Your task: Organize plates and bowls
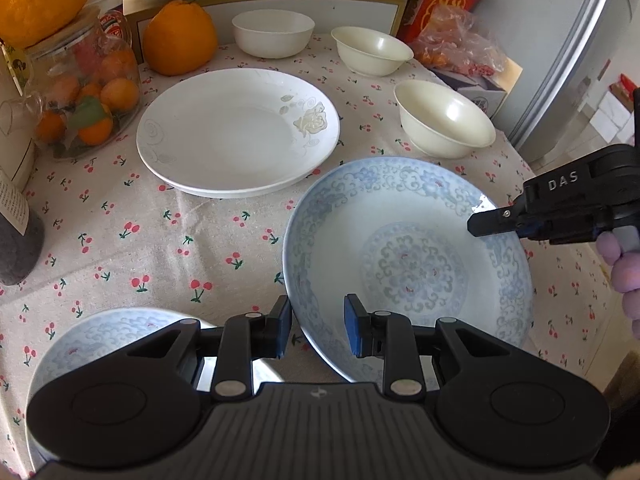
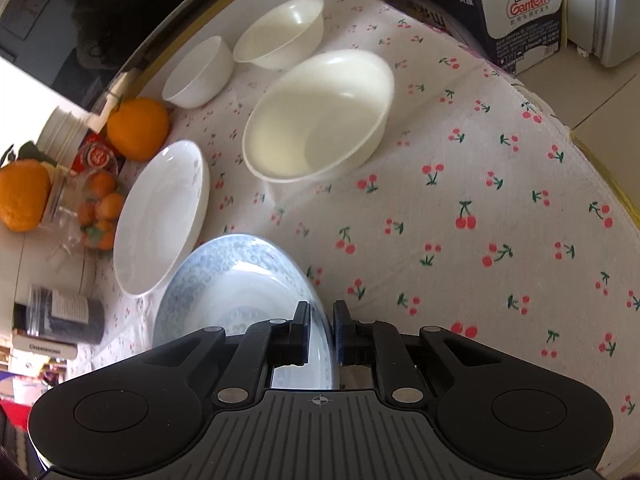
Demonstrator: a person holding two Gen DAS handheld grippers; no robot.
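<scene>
A blue-patterned plate (image 1: 408,264) is tilted above the cherry tablecloth. My right gripper (image 2: 321,334) is shut on its right rim; it also shows in the left wrist view (image 1: 480,222). The plate also shows in the right wrist view (image 2: 240,280). My left gripper (image 1: 316,330) is open, its jaws either side of the plate's near-left rim without closing on it. A second blue-patterned plate (image 1: 100,336) lies under the left gripper. A white rose plate (image 1: 236,132) sits on another white plate. Three bowls stand behind: white (image 1: 273,32), cream (image 1: 370,54) and cream (image 1: 444,118).
A glass jar of small oranges (image 1: 86,92) and a large orange (image 1: 180,38) stand at the left back. A red box and a bag of snacks (image 1: 456,36) are at the right back. A Ganten carton (image 2: 516,8) stands off the table's far edge.
</scene>
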